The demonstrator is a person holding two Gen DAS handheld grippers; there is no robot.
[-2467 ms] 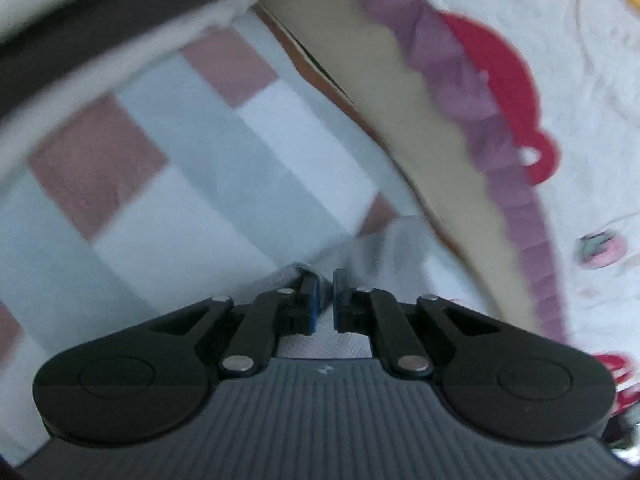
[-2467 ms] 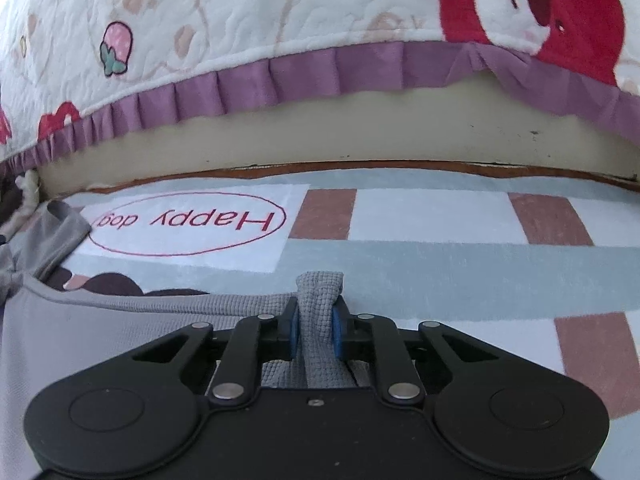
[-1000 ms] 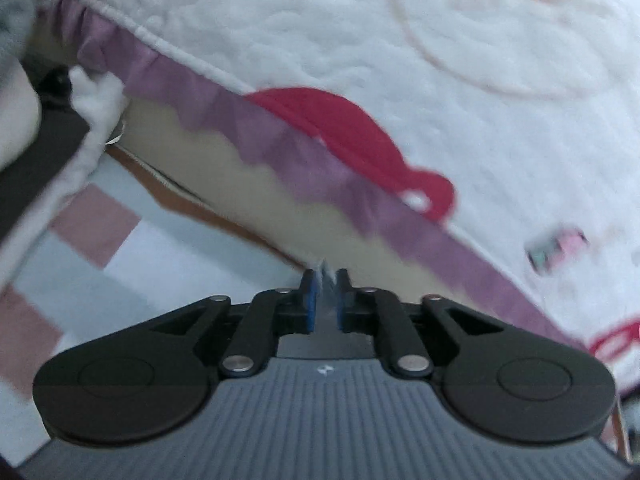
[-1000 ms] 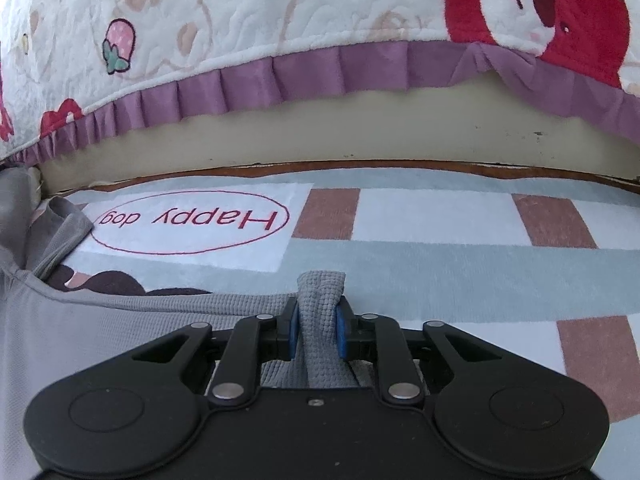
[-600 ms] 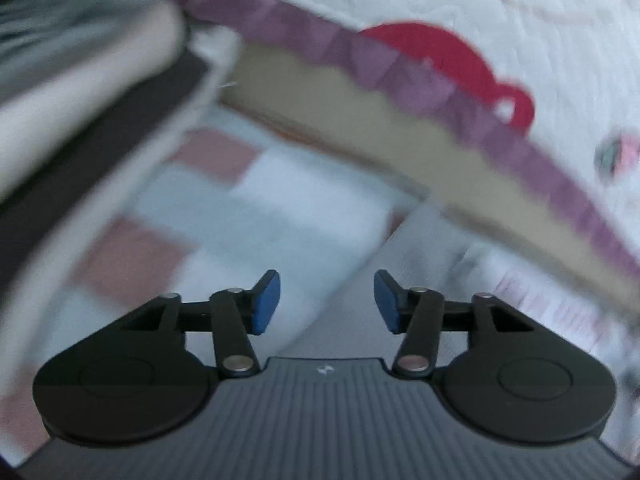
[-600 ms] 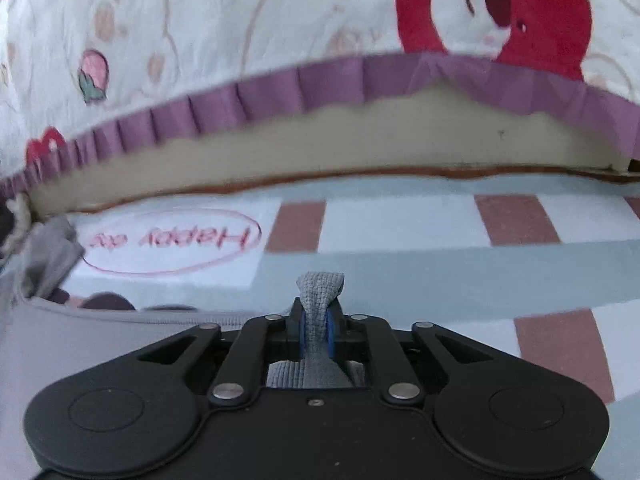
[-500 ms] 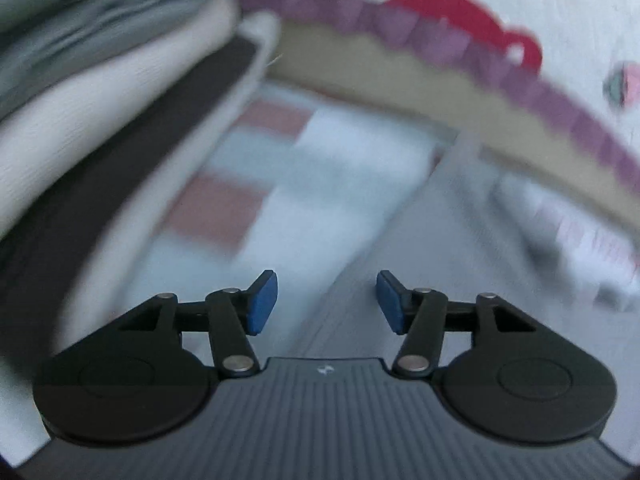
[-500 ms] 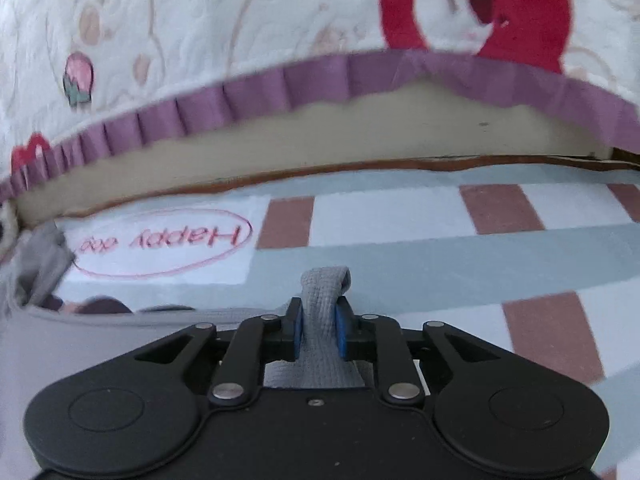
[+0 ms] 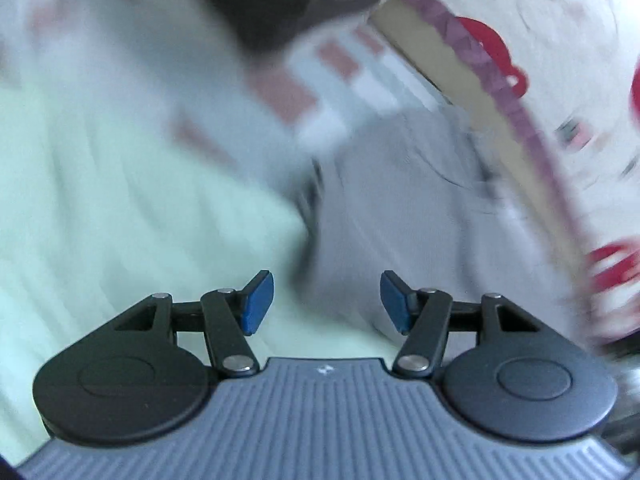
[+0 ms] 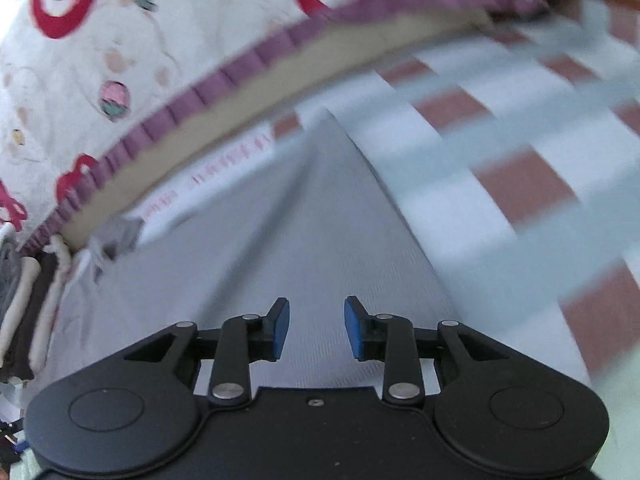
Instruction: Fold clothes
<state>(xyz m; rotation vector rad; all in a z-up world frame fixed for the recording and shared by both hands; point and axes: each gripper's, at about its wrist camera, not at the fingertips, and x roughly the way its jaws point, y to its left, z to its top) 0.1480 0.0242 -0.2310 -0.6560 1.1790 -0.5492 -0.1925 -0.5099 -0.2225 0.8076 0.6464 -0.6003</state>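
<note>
A grey garment [image 10: 304,240] lies flat on the checked rug, stretching away from my right gripper [image 10: 317,330]. That gripper's jaws are opening, and no cloth is between its blue pads. In the blurred left wrist view the same grey garment [image 9: 400,200] lies ahead and to the right. My left gripper [image 9: 327,302] hovers above its near edge, jaws opening wide, nothing between them. A pale mint-green cloth [image 9: 132,208] covers the left side under that gripper.
The checked rug [image 10: 500,152] of white, grey and brick-red squares spreads to the right. A quilted bedspread [image 10: 132,40] with red bears and a purple frill runs along the far side. Stacked dark and cream cloth [image 9: 272,4] sits at the back left.
My right gripper let go of the grey ribbed edge it was pinching and swung over the flat garment. My left gripper released its cloth, opened wide and swept across to the mint-green cloth.
</note>
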